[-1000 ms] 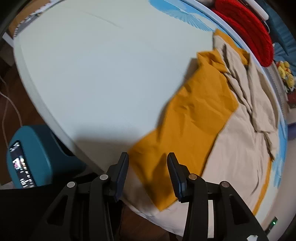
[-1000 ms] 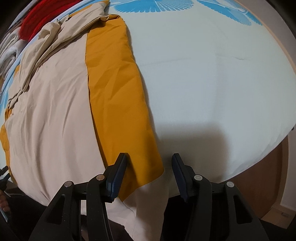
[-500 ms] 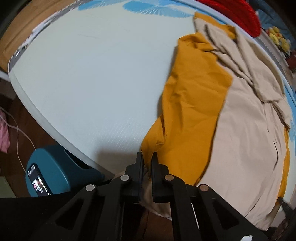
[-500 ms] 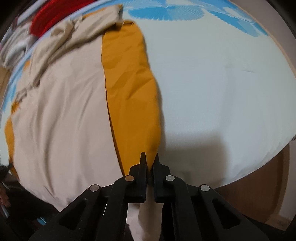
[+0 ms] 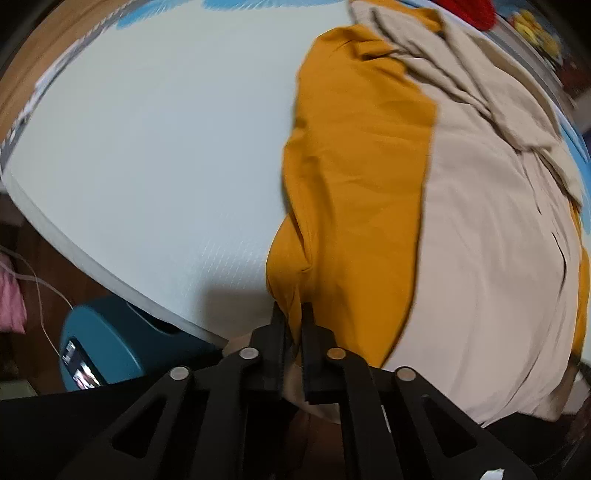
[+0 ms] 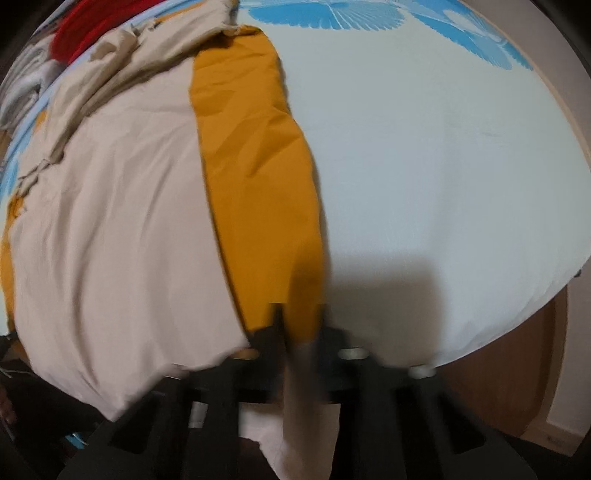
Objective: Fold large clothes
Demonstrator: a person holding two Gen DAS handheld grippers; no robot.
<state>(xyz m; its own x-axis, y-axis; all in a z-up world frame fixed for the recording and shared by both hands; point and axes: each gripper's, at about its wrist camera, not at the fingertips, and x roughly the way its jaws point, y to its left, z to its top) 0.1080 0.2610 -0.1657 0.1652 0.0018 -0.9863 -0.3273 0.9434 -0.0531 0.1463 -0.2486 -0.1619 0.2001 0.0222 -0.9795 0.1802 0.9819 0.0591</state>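
A large beige and mustard-orange garment lies spread on a pale bed sheet. My left gripper is shut on the garment's orange side panel at the bed's near edge, and the cloth bunches up above the fingertips. In the right wrist view the same garment fills the left half. My right gripper is shut on the orange panel's near end; this view is blurred.
The bed sheet has a blue feather print at the far end. A red knitted item lies at the bed's far corner. A teal box with a lit phone stands on the wooden floor below the bed edge.
Both grippers were open a second ago and have shut on the orange panel's edge. The cloth has since lifted and bunched toward both grippers.
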